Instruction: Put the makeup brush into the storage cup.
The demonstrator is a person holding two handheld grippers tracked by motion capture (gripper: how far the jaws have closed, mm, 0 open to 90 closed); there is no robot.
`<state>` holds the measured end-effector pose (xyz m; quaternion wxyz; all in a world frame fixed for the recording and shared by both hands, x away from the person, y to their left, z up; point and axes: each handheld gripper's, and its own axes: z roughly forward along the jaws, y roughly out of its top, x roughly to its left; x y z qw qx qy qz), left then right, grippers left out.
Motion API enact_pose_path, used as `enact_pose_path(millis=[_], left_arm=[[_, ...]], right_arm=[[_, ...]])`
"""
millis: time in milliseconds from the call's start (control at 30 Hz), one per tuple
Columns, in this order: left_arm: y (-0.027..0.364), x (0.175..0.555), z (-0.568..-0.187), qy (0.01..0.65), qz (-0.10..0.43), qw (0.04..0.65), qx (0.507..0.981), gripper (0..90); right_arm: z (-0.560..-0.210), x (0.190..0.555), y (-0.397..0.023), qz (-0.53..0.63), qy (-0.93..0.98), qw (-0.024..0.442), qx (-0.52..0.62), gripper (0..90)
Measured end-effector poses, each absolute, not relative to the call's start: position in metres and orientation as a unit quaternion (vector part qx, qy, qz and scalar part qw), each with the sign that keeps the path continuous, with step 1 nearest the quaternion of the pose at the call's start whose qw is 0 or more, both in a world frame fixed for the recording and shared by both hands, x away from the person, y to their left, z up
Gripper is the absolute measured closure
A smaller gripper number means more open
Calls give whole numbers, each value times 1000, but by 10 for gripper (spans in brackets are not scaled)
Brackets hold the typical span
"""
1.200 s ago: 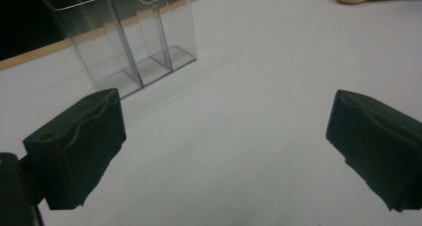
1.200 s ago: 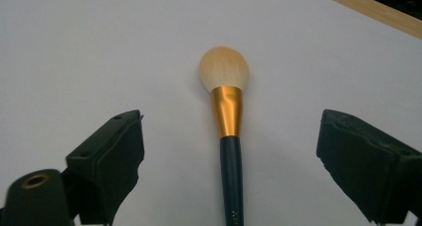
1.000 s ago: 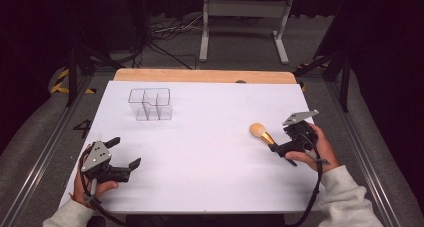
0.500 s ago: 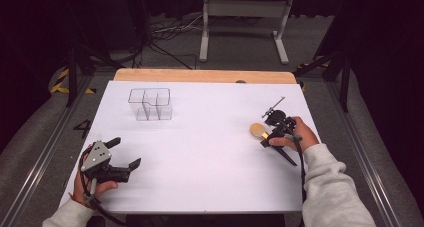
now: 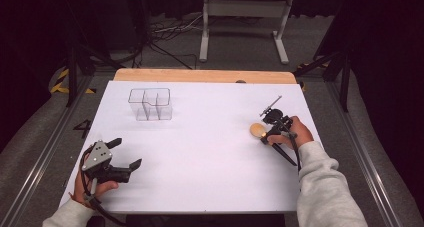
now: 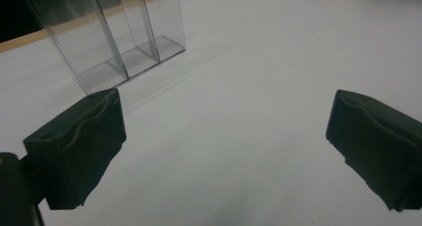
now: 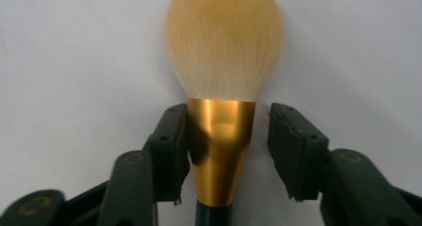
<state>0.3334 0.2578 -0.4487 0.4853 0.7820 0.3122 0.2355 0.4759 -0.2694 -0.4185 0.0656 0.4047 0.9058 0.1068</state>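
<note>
Right gripper view shows my right claw [image 7: 226,156] just closing around the brush [image 7: 223,86] lying on the table [image 7: 74,61], one pad off its slick gold ferrule [image 7: 219,151], my best hold below soft bristles.

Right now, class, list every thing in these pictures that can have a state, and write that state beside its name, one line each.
Makeup brush: lying flat on the table, between the right gripper's fingers.
Clear organizer: upright, compartments empty.
Right gripper: fingers have just been closing around the brush's gold ferrule; one pad touches it, the other stands apart.
Left gripper: open, nothing between its fingers.
Table: covered by a white sheet.
</note>
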Motion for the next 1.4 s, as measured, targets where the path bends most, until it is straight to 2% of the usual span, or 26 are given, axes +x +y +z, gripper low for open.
enact_pose_path(millis=[67,267,467,900,1300,1400], left_arm=[[258,333,-449,312,235,486,782,27],[258,334,-449,318,232,488,779,33],[258,334,-449,323,231,490,776,39],[258,335,-449,325,231,488,776,40],[254,340,-442,328,213,515,763,42],[249,344,-437,322,210,518,764,45]], right_arm=[[-418,475,-270,114,906,66,402,618],[-415,471,-276,154,897,66,410,623],[-390,455,-287,264,864,92,419,625],[-368,427,-299,393,810,142,411,626],[-360,406,-288,511,752,199,365,626],[-359,404,-283,526,746,200,357,626]])
